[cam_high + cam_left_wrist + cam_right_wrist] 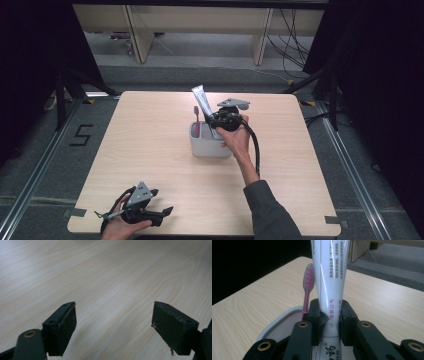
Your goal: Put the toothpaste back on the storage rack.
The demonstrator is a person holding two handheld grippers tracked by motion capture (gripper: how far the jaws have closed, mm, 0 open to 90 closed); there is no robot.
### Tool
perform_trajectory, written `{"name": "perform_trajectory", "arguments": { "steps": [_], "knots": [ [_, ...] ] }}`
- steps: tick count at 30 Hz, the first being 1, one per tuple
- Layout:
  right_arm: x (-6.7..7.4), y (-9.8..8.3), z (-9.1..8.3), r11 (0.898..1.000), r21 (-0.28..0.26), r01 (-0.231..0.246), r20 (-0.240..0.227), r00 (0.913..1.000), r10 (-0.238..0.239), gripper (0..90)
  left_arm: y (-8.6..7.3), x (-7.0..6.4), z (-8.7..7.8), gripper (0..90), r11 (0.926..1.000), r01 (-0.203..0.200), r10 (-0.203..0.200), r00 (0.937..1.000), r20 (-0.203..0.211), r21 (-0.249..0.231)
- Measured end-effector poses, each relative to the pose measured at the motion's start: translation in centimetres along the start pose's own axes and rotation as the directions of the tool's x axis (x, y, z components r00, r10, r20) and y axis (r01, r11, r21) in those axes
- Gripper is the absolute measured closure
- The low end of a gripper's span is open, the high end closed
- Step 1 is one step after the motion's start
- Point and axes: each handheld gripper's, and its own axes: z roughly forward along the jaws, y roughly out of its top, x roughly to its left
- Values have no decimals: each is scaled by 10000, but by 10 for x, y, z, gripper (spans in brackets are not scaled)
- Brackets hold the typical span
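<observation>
Jaws of my right gripper (329, 322) clenched the toothpaste tube (329, 277) upright, directly above the grey holder (210, 142); left gripper (113, 325) idled released, near.

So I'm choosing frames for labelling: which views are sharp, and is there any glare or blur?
High view: soft and low in detail, dark at both sides. Left gripper view: fingers sharp, far table blurred, faint shadow below. Right gripper view: toothpaste tube sharp with streaks of glare, toothbrush slightly soft.

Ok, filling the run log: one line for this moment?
right gripper: shut on toothpaste tube | over grey cup | toothbrush in cup | left gripper: open, idle
</observation>
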Motion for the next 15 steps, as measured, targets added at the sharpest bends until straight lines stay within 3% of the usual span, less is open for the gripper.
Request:
{"name": "perform_trajectory", "arguments": {
  "steps": [2,4,7,8,13,14,15],
  "knots": [
    [0,-1,1,10000,2,11,-38,10000,-11,756,0,1,1,194,10000,-27,27,10000,68,-44],
    [3,-1,0,9994,190,-277,1,9996,277,754,0,1,1,193,10000,-31,32,10000,75,-36],
    [1,-2,1,9997,232,124,143,9998,-127,751,0,0,1,194,10000,-28,29,10000,58,-25],
    [3,-2,1,9992,354,-207,8,9998,207,749,0,0,0,193,9999,-100,100,10000,-2,63],
    [3,-2,2,9985,544,-90,-59,9999,94,736,0,1,0,194,9999,-130,129,9999,19,80],
    [3,-2,2,9977,659,158,26,9999,-160,735,0,1,0,193,9999,-135,135,9999,21,79],
    [5,-2,3,9977,676,-31,3,10000,31,733,0,0,0,194,9999,-138,138,9999,24,75]
  ]
}}
